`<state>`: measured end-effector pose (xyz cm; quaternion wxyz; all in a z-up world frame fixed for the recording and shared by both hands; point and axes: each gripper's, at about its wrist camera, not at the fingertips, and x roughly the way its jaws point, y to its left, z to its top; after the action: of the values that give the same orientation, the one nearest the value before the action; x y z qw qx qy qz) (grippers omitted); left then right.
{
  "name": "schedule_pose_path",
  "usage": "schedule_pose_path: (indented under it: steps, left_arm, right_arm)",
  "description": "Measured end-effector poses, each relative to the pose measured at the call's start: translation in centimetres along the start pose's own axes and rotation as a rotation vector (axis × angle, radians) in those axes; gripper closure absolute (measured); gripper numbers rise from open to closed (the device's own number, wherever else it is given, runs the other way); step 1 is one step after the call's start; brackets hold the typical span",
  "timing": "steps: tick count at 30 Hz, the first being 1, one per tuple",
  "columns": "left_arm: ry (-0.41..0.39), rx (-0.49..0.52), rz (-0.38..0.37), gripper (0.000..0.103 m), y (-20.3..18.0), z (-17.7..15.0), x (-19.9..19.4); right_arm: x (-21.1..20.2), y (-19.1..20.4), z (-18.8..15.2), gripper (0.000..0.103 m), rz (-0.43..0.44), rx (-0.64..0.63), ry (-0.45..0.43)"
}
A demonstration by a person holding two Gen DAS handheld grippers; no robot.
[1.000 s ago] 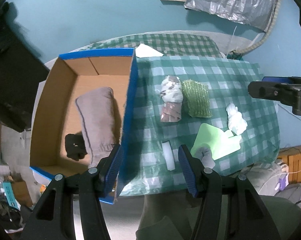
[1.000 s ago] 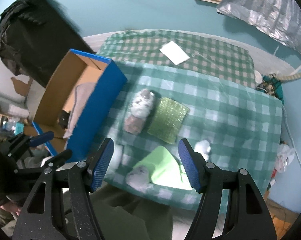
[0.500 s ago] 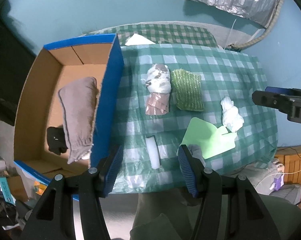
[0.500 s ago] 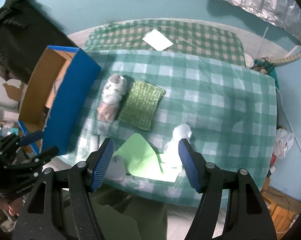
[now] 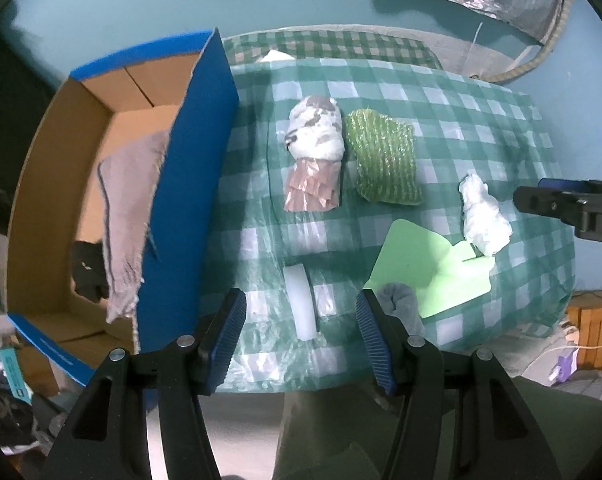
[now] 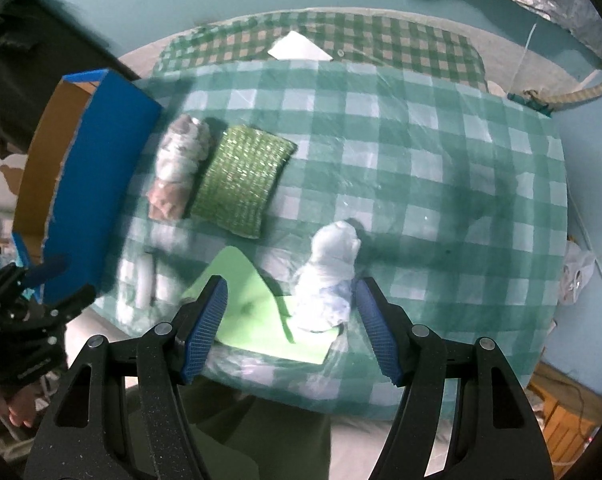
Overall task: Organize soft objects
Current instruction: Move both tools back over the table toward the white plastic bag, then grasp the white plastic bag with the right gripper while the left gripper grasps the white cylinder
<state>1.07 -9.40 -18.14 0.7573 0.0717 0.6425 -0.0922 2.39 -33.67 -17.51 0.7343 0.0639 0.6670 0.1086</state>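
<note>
Both tongs stand about half open and hold nothing. Left gripper (image 5: 301,336) hangs over the near edge of the checked tablecloth (image 5: 481,128), a white foam strip (image 5: 301,304) lying in line between its blue pads. Right gripper (image 6: 291,326) frames a white cloth bundle (image 6: 329,276), which rests partly on a light green sheet (image 6: 245,300); whether the pads touch anything cannot be told. A blue cardboard box (image 5: 189,200) bounds the cloth's left side and holds a grey cloth (image 5: 125,220). A patterned roll (image 5: 315,156) and green knitted pad (image 5: 383,160) lie side by side mid-table. Open cloth remains on the right.
</note>
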Motion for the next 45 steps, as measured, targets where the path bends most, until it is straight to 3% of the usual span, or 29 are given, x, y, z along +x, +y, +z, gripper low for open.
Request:
schedule_pose_path:
  steps: [16,30,38,41,45]
  left_arm:
    - [0.056,-0.100,-0.049,0.034,1.3,-0.9,4.4]
    - [0.108,-0.074,-0.003,0.034,0.7,-1.1,8.6]
    - [0.139,-0.140,-0.036,0.034,2.3,-1.3,10.3]
    - [0.156,-0.156,-0.046,0.037,3.0,-1.6,10.9]
    - [0.147,-0.144,-0.036,0.048,3.3,-1.5,11.1]
  right_arm:
    - [4.4,-1.7,-0.4,0.035,-0.014,-0.007,0.057]
    - [7.5,-2.1,0.3,0.035,-0.041,0.006,0.099]
    - [8.8,-2.2,0.5,0.035,-0.062,0.016,0.105]
    - [9.3,-2.4,0.4,0.035,-0.065,0.022,0.107]
    - [9.7,-2.4,0.4,0.035,-0.066,0.015,0.118]
